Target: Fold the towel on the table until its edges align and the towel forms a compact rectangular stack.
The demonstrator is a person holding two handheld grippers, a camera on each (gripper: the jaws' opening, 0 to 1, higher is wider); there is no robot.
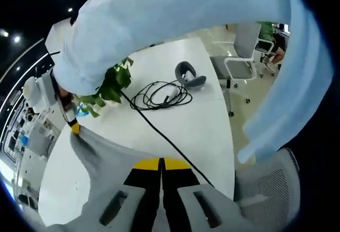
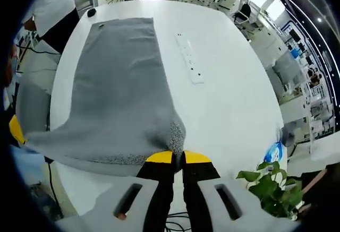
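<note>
A grey towel lies spread on the white table, its far end flat and its near edge raised. My right gripper is shut on the towel's near right corner, the yellow tips pressed together over the cloth. My left gripper is shut on the other near corner of the towel, which stretches between the two grippers. The right gripper comes into the left gripper view at the left, pinching the cloth. The left gripper appears at the left edge of the right gripper view.
A white power strip lies right of the towel. A potted plant, a coiled black cable and a grey headset-like object are on the table. A light blue sleeve hangs overhead. Office chairs stand beyond the table.
</note>
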